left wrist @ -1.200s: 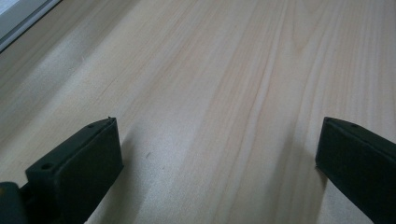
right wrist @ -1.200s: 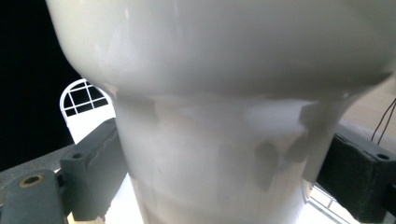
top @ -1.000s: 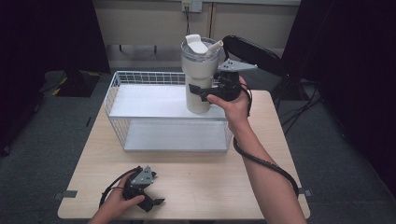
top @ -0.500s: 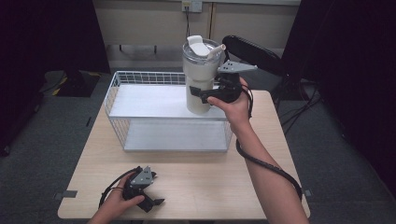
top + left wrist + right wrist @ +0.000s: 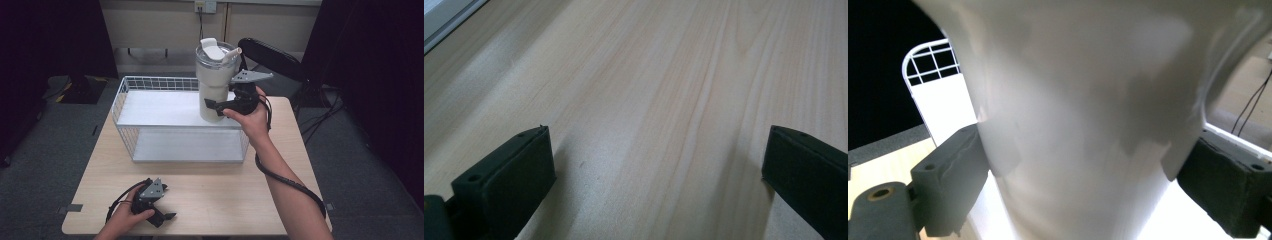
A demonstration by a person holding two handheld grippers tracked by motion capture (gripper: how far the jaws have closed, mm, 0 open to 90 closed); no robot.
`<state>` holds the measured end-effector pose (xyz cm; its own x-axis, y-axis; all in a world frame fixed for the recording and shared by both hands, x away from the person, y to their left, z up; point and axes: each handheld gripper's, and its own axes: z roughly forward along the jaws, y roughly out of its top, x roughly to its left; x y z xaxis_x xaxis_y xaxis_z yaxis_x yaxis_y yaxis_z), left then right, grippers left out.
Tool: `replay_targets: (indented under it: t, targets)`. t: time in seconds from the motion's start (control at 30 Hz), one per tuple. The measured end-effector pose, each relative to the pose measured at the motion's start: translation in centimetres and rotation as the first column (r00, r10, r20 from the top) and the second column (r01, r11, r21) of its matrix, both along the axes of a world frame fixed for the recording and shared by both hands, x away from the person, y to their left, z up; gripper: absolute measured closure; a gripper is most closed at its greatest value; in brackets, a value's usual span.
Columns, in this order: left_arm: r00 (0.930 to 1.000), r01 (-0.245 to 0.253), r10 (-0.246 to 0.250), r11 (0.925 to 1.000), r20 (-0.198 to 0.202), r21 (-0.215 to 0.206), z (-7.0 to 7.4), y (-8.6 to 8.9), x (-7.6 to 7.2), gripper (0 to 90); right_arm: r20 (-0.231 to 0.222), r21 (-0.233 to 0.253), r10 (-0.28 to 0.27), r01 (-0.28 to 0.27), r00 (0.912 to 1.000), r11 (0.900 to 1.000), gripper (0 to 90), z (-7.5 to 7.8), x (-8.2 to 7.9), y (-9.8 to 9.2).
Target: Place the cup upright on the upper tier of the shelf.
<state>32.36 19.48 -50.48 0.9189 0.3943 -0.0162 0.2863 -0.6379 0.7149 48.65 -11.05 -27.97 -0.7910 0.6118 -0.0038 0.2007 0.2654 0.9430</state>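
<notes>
Your right gripper has its jaws clamped on the lower body of the white tumbler, held upright over the wire basket, while your left gripper rests on the bench, jaws apart.

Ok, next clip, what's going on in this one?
A person works at a wooden table with a claw in each hand. The right claw is shut on a white tumbler with a lid and straw, holding it upright over the right end of a white wire basket. Whether it is going in or coming out can't be told. The left claw rests open on the table near the front edge, holding nothing.
</notes>
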Motion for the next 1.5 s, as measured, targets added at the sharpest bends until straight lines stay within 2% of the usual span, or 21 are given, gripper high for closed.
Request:
replay_targets:
  t: [0.13, 0.23, 0.33, 0.4, 0.47, 0.57, 0.67, 0.77, 0.87, 1.27, 1.5]
  targets:
    - [1.0000, -0.002, 0.002, 1.0000, 0.002, -0.001, 0.0, 0.0, 0.0, 0.0, -0.012, -0.037, -0.005, 0.005, 0.9999, 0.999, 11.0, -0.3, -0.2, -0.1]
    - [1.0000, -0.004, 0.003, 1.0000, -0.002, -0.005, 0.0, 0.0, -0.1, 0.0, -0.024, -0.030, -0.008, 0.007, 0.9997, 1.000, 12.1, -0.6, -0.4, -0.4]
    - [1.0000, -0.003, 0.003, 1.0000, -0.002, -0.005, 0.0, 0.1, -0.1, 0.0, -0.012, -0.039, -0.011, 0.010, 0.9999, 0.999, 12.7, -0.6, -0.8, -0.7]
    - [1.0000, -0.003, 0.003, 1.0000, -0.002, -0.005, 0.0, 0.1, -0.1, 0.0, -0.032, -0.031, -0.017, 0.016, 0.9994, 0.999, 12.7, -0.7, -0.9, -0.8]
    - [1.0000, -0.002, 0.002, 1.0000, -0.002, -0.005, 0.0, 0.1, -0.1, 0.0, -0.020, -0.037, -0.021, 0.020, 0.9996, 0.999, 12.8, -0.7, -1.1, -1.0]
    - [1.0000, -0.003, 0.002, 1.0000, -0.002, -0.005, 0.0, 0.1, -0.1, 0.0, -0.023, -0.023, -0.013, 0.013, 0.9996, 1.000, 13.0, -0.8, -1.5, -1.3]
    - [1.0000, -0.002, 0.002, 1.0000, -0.002, -0.005, 0.0, 0.1, -0.1, 0.0, -0.005, -0.039, -0.005, 0.005, 1.0000, 0.999, 12.9, -0.9, -2.0, -1.3]
    - [1.0000, -0.003, 0.003, 1.0000, -0.002, -0.005, 0.0, 0.1, -0.1, 0.0, -0.008, -0.051, 0.006, -0.007, 0.9999, 0.999, 12.8, -1.1, -2.4, -1.5]
    - [1.0000, -0.004, 0.003, 1.0000, -0.002, -0.005, 0.0, 0.1, -0.1, 0.0, -0.021, -0.037, 0.020, -0.021, 0.9996, 0.999, 13.0, -1.3, -2.7, -1.8]
    - [1.0000, -0.002, 0.002, 1.0000, -0.001, -0.005, 0.0, 0.1, -0.1, 0.0, -0.038, -0.038, 0.074, -0.075, 0.9965, 0.996, 13.1, -2.1, -4.6, -2.0]
    - [1.0000, -0.003, 0.003, 1.0000, -0.001, -0.005, 0.0, 0.1, -0.1, 0.0, -0.030, -0.045, 0.102, -0.103, 0.9944, 0.994, 13.2, -2.2, -5.7, -1.9]
